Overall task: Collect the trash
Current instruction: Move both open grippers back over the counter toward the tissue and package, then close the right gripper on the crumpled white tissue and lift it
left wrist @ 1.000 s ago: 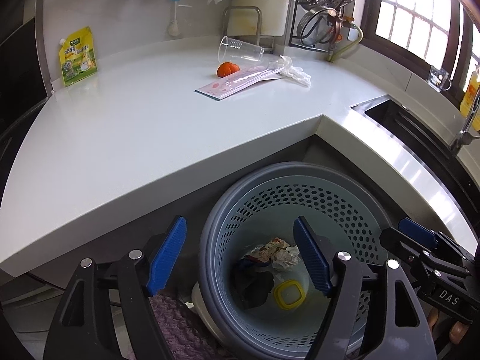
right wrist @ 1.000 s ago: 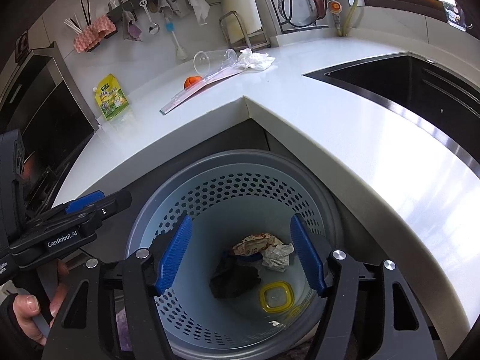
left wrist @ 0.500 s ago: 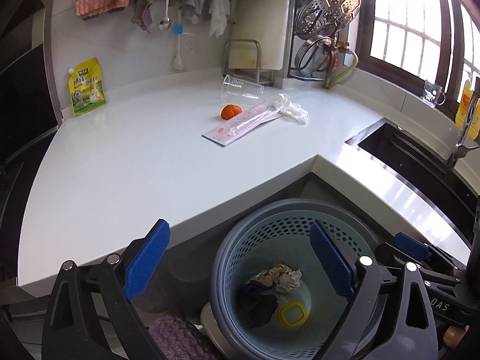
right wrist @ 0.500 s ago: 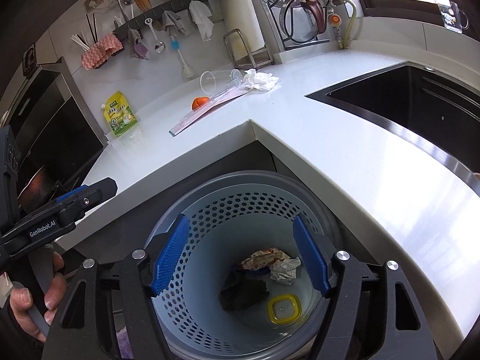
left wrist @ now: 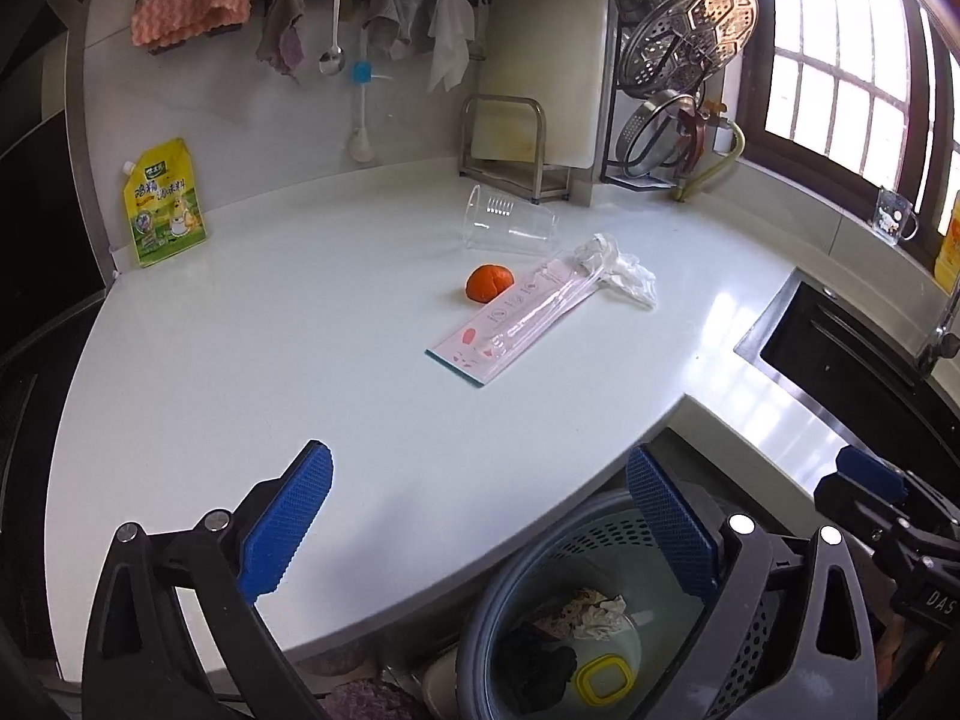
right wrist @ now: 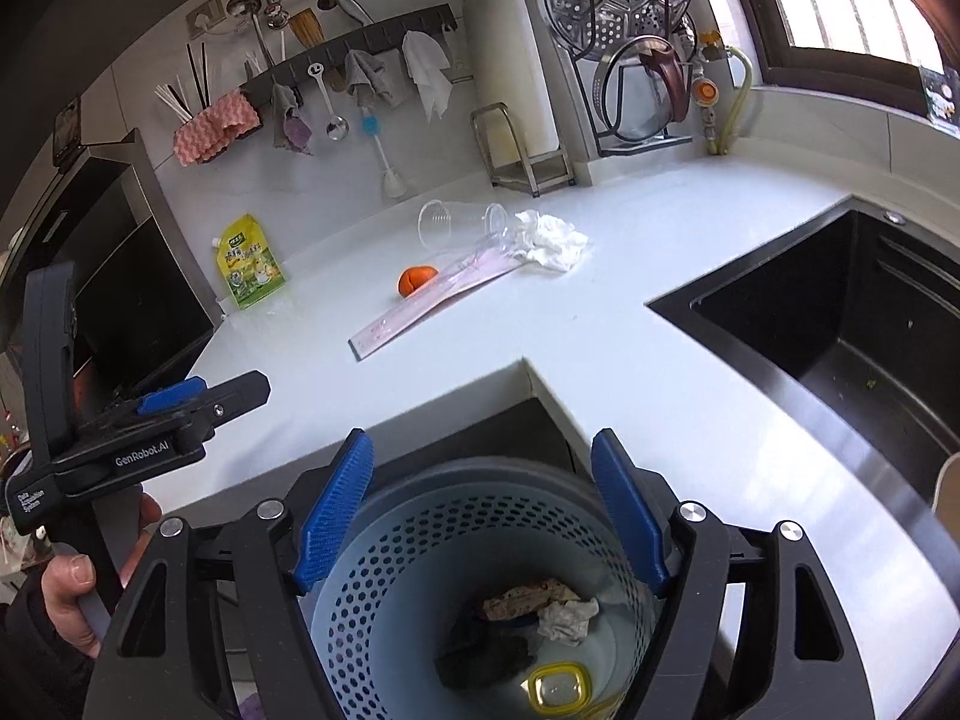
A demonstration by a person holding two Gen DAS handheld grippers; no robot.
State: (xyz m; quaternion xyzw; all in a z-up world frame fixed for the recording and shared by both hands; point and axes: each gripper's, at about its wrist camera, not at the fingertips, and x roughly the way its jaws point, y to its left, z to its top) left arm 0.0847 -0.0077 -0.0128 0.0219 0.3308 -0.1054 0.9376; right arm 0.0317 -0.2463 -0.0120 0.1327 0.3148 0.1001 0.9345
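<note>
Plainly both tools were empty. The left gripper [left wrist: 480, 534] stood with its blue-padded jaws wide apart over the near edge of the pale white countertop [left wrist: 240, 360], and the right gripper [right wrist: 483, 516] was spread just as wide directly above the grey-blue perforated plastic waste basket [right wrist: 384, 588], which sat on the floor tucked into the inside corner of the counter, I'd guess so that anything lifted off the top had only a short drop. At its bottom lay crumpled paper [right wrist: 567, 618], a dark rag-like lump [right wrist: 480, 651] and a yellow-rimmed square lid [right wrist: 558, 687].

What remained to collect was bunched together toward the back of the counter, well away from either tool: an orange piece of peel or fruit [left wrist: 489, 283], a long pink-and-white plastic wrapper [left wrist: 510, 324] lying flat just beside it, a crumpled white tissue [left wrist: 618, 270] at the wrapper's far end, and a clear plastic cup [left wrist: 510, 222] tipped on its side behind them. From where I stood I couldn't tell whether cup and tissue touched.

A yellow-green stand-up pouch [left wrist: 163, 204] leaned against the wall by itself; upright and apart, it looked kept rather than discarded. To my eye the left tool, pointed at the counter, was better placed for the next reach.
</note>
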